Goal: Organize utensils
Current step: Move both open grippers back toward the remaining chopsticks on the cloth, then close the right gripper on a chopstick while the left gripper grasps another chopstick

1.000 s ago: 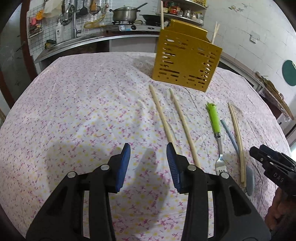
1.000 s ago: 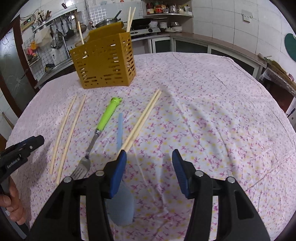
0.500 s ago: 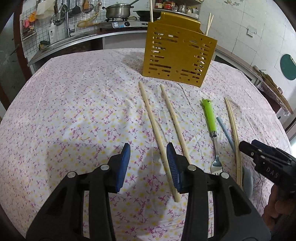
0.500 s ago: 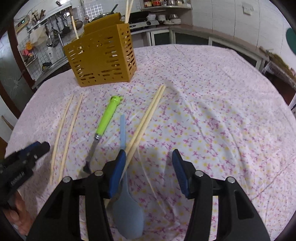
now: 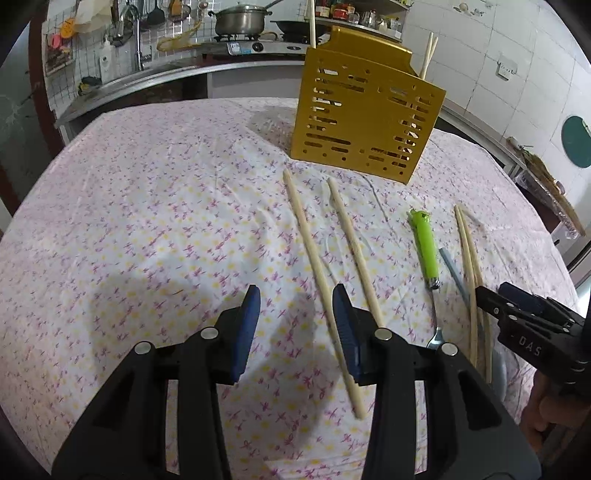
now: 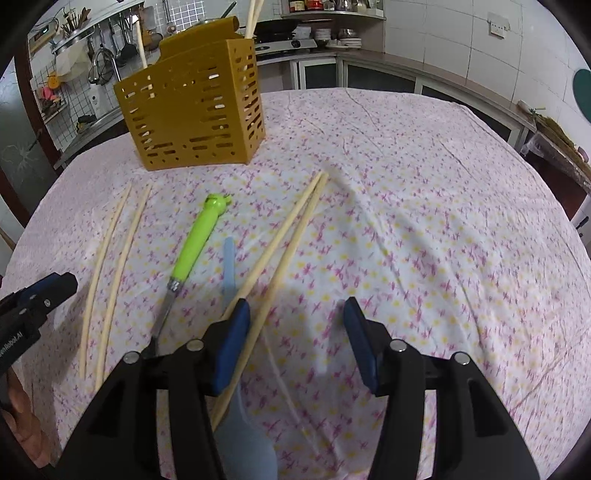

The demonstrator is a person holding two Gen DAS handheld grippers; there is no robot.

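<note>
A: Item one, utensils?

B: Four loose chopsticks, one fork, one spoon, all flat on the floral tablecloth (image 6: 424,206). Left pair of chopsticks (image 5: 334,254) lies apart, roughly parallel, running toward the holder. Right pair of chopsticks (image 6: 284,243) lies nearly touching at the far tips. Between the pairs: green-handled fork (image 6: 194,245), tines nearest the camera, and just beside it a pale blue spoon (image 6: 236,424), bowl partly under the right pair's near ends.

A: Holder?

B: Mustard-yellow slotted utensil holder (image 6: 195,107), upright at the far side of the cloth, a few chopsticks already standing in it. Which compartment, I can't tell.

A: Grippers?

B: Left gripper (image 5: 295,317): jaws partly apart, nothing clamped; one chopstick of the left pair runs just inside its right pad, seemingly below it rather than touching. Right gripper (image 6: 295,332): jaws wider, nothing gripped; its left pad sits over the near ends of the right pair.

A: Surroundings?

B: Kitchen counter (image 5: 155,75) behind, steel pot (image 5: 240,22) on a stove, tiled wall (image 6: 461,40).
</note>
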